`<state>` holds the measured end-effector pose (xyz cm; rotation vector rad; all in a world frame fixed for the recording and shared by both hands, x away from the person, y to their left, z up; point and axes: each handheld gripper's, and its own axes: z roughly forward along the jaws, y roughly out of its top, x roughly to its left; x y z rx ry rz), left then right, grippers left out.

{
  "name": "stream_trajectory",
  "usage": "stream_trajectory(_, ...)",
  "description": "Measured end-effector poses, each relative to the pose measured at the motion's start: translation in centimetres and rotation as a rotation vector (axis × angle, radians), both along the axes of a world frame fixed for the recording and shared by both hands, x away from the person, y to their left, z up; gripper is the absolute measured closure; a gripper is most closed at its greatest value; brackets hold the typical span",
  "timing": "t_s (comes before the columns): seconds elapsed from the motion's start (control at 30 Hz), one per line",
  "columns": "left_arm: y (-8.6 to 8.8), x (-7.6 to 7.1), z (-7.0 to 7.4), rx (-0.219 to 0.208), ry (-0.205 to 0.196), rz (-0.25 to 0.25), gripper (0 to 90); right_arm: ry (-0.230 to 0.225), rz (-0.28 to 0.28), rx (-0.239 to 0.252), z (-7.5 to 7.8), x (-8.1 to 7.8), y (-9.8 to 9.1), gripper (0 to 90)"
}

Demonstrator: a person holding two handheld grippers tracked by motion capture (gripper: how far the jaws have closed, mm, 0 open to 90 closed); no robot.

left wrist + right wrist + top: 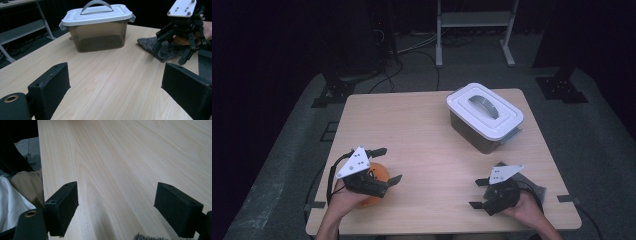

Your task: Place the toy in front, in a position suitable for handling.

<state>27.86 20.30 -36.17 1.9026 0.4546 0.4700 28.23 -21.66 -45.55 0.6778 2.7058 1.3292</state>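
- High view: an orange ball (378, 176) lies near the front left corner of the surface (422, 145), partly under the left tool (387, 165) — I cannot tell whether anything touches it.
- Left tool: its jaws stand wide apart with nothing between them; in the left gripper view bare wood shows between them.
- A grey felt cloth (532, 186) lies at the front right of the surface, just beside and partly under the right tool (479, 194); in the left gripper view the cloth (165, 50) sits flat below that tool (170, 53).
- Right tool: its jaws are spread too, holding nothing — the right gripper view shows plain wood between them and a fringe of cloth (143, 237) at the bottom edge.
- A lidded bin (484, 117) — white lid, grey handle, smoky clear walls — stands at the far right of the surface, well apart from both tools.
- Beyond the surface, a metal rack (474, 25) stands on the grey floor.
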Motion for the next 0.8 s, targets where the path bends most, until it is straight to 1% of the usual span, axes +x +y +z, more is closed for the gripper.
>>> stream_trajectory(0.07, 0.2, 0.0, 0.1, -0.001, 0.001, 0.005, 7.1, 0.000, 0.000, 0.000, 0.0, 0.0, 0.0, 17.9)
stream_trajectory(0.43, 2.2, 0.0, 0.5, 0.000, -0.019, 0.042, 7.1, 0.003, 0.003, 0.006, 0.0, 0.1, -0.1, 17.9)
stream_trajectory(0.47, 2.4, 0.0, 0.5, -0.005, -0.017, 0.044, 7.1, 0.005, 0.003, 0.006, 0.0, 0.1, -0.1, 17.9)
stream_trajectory(0.5, 2.8, 0.0, 0.4, -0.004, -0.014, 0.050, 7.1, 0.006, 0.003, 0.004, 0.0, 0.1, -0.1, 17.9)
stream_trajectory(0.63, 3.3, 0.0, 0.3, -0.005, -0.010, 0.057, 7.1, 0.007, 0.003, 0.007, 0.0, 0.1, 0.0, 17.9)
stream_trajectory(0.8, 4.5, 0.1, -0.1, -0.004, -0.008, 0.068, 7.1, 0.005, 0.003, 0.006, 0.0, 0.0, -0.1, 17.9)
